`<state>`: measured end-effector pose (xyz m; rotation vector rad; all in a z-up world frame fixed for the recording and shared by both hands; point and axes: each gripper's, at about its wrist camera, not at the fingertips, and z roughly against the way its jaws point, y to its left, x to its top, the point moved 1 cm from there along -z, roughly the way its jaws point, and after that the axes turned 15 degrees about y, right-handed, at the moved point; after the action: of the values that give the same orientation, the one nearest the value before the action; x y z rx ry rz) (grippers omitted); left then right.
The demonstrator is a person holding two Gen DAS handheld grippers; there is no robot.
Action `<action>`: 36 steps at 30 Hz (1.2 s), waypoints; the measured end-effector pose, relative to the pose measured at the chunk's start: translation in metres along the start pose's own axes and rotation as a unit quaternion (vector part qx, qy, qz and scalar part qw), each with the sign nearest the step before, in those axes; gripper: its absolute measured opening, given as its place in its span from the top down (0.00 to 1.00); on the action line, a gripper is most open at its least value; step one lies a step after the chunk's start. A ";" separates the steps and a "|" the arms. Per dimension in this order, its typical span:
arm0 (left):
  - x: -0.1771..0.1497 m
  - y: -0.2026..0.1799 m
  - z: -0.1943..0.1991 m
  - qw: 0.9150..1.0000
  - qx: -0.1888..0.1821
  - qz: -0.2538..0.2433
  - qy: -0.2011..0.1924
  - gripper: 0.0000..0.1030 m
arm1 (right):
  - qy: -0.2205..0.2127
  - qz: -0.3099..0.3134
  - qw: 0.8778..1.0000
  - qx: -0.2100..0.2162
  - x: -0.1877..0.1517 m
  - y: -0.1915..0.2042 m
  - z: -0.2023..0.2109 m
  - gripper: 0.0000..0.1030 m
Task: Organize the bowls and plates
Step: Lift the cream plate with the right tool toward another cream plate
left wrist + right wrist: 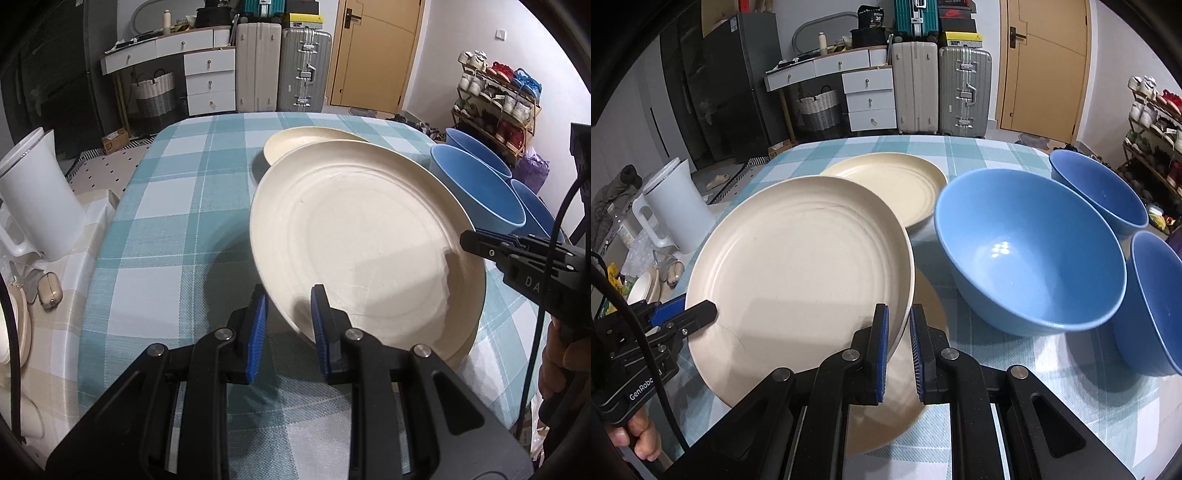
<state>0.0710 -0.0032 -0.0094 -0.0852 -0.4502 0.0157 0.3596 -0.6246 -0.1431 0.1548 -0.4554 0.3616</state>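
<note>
1. Plates mid-sort: large cream round plate held tilted above teal-and-white checked tablecloth, clamped on opposite rims by both grippers.
2. Left gripper clenched on plate's near-left rim, blue pads either side of edge; right gripper likewise pinched shut on plate's right rim.
3. Seen in right wrist view: second cream plate lying flat on cloth directly beneath lifted one, mostly hidden; third cream plate farther back, flat, apart from others.
4. Three blue round bowls: big one just right of held plate, second behind it, third at far right edge. All upright, side by side, not nested.
5. Progress, judged: early. No finished stack visible; held plate likely headed onto another plate. Bowls untouched so far as pics show.
6. Left to do: gather plates into one pile, nest bowls.
7. Off-task: white plastic jug on side table at left.
</note>
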 end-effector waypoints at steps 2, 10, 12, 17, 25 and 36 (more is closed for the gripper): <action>-0.001 -0.002 -0.003 1.000 0.004 -0.005 0.004 0.81 | 0.004 -0.003 1.000 0.000 -0.003 -0.001 -0.002 0.88; 0.001 -0.007 -0.018 1.000 0.016 -0.020 0.018 0.81 | 0.013 -0.006 1.000 -0.011 -0.009 -0.004 -0.007 0.88; 0.000 -0.009 -0.020 0.999 0.018 -0.024 0.020 0.81 | 0.016 -0.007 1.000 -0.011 -0.011 -0.005 -0.008 0.87; -0.002 -0.015 -0.026 0.999 0.028 -0.036 0.025 0.81 | 0.023 -0.013 1.000 -0.013 -0.013 -0.009 -0.013 0.87; -0.005 -0.026 -0.030 0.997 0.041 -0.054 0.027 0.81 | 0.028 -0.019 0.999 -0.020 -0.014 -0.011 -0.016 0.87; -0.009 -0.034 -0.032 0.996 0.054 -0.068 0.032 0.80 | 0.036 -0.022 0.999 -0.033 -0.021 -0.013 -0.020 0.87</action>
<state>0.0769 -0.0396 -0.0395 0.0523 -0.3903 -0.0966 0.3547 -0.6381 -0.1715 0.0871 -0.3919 0.3067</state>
